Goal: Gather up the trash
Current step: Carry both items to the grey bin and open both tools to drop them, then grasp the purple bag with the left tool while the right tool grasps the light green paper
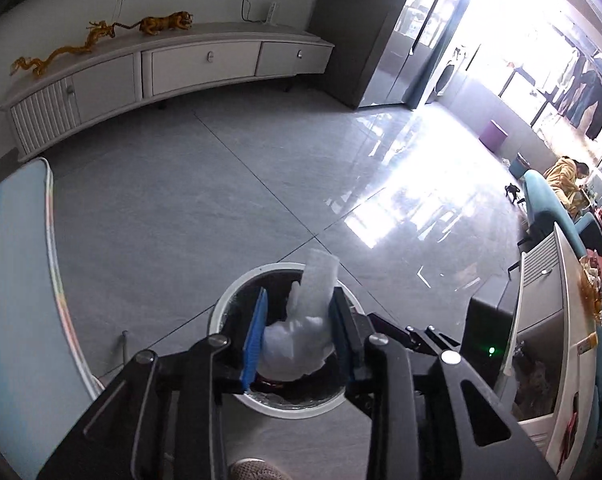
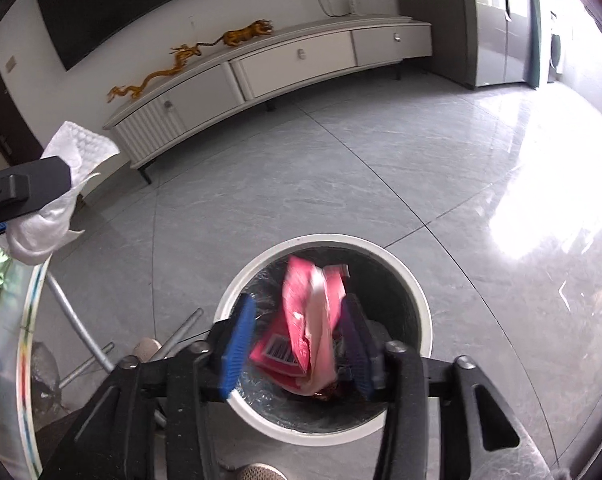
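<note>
A round white trash bin (image 1: 229, 300) with a dark liner stands on the grey tile floor; it also shows in the right wrist view (image 2: 419, 300). My left gripper (image 1: 299, 320) is shut on a crumpled white tissue (image 1: 305, 320) and holds it over the bin's mouth. The tissue and left finger also show at the left of the right wrist view (image 2: 57, 196). My right gripper (image 2: 301, 340) is open over the bin. A pink wrapper (image 2: 301, 320) with a barcode sits between its blue pads (image 2: 237, 344), touching the right pad; whether it is still held I cannot tell.
A round table edge (image 1: 57, 264) is at the left, with metal legs (image 2: 69, 312) beneath it. A long white TV cabinet (image 1: 161, 72) runs along the far wall. A white cabinet (image 1: 549, 320) and blue chairs (image 1: 549, 200) stand to the right. A shoe (image 1: 253, 470) is at the bottom.
</note>
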A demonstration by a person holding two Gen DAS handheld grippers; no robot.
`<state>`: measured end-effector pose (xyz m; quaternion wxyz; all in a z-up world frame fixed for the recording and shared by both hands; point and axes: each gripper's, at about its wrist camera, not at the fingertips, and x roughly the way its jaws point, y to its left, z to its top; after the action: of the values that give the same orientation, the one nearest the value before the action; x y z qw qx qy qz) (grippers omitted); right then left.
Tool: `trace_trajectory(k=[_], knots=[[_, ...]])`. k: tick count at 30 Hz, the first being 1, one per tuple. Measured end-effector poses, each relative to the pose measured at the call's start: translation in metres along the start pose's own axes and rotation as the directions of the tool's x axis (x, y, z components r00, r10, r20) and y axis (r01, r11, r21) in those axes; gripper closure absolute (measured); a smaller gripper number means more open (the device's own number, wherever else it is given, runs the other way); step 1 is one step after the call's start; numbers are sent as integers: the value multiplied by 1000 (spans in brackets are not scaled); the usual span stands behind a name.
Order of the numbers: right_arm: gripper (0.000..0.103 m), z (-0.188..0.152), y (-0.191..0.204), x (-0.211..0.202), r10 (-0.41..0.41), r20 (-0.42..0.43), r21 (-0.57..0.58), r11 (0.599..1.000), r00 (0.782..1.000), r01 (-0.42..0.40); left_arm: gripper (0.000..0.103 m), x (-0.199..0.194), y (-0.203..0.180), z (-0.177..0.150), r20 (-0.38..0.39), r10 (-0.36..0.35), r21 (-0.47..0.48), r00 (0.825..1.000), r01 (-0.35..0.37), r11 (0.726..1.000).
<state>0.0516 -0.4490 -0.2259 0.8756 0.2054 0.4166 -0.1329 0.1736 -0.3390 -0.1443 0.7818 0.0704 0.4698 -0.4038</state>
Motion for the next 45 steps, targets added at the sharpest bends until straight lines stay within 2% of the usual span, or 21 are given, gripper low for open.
trace_trajectory(k=[4,7,9,11,13,15,16,17,19,22,25,27,35,40,45], knots=[[48,-2,-4,3,-34,-4,28,999,999,34,57,19,3,3,-20,-40,-48,999,39,998],[48,-2,-5,-3,-39,7,44,998,999,39,57,22,7,2,-26,-42,-66,999,40,997],[48,-1,-3,-9,-51,17,41,998,999,50,57,15,10,-2,-13,-3,-56,1000,2,998],[48,1,1,-16,-58,30,37,998,998,57,57,6,11,-4,8,66,-30,998,-66,997],[48,3,9,-26,-57,52,34,998,997,55,57,-7,16,-8,37,148,-25,988,-147,989],[47,5,18,-33,-47,74,30,999,996,45,57,-20,22,-12,60,201,-33,978,-199,979],[46,6,26,-39,-38,88,22,999,995,36,57,-27,25,-14,80,242,-34,967,-240,970],[45,8,33,-42,-33,99,11,999,995,32,56,-35,29,-15,100,300,-35,949,-298,954],[44,9,48,-53,-20,122,-16,1000,992,22,55,-50,36,-18,136,373,-41,918,-371,928],[42,12,66,-66,7,153,-38,999,988,-1,45,-75,47,-24,181,438,-74,881,-432,899],[40,14,84,-81,32,181,-66,998,983,-20,44,-101,60,-34,212,502,-108,839,-490,865],[39,14,93,-90,48,197,-81,996,979,-32,44,-118,65,-44,225,530,-128,817,-514,848],[39,11,135,-117,114,240,-150,985,964,-79,44,-169,67,-75,277,596,-192,754,-564,803],[39,6,154,-129,148,252,-188,977,956,-102,44,-190,68,-84,298,618,-222,727,-578,786],[39,3,168,-139,169,260,-220,969,951,-112,44,-209,72,-97,314,631,-248,709,-580,776]])
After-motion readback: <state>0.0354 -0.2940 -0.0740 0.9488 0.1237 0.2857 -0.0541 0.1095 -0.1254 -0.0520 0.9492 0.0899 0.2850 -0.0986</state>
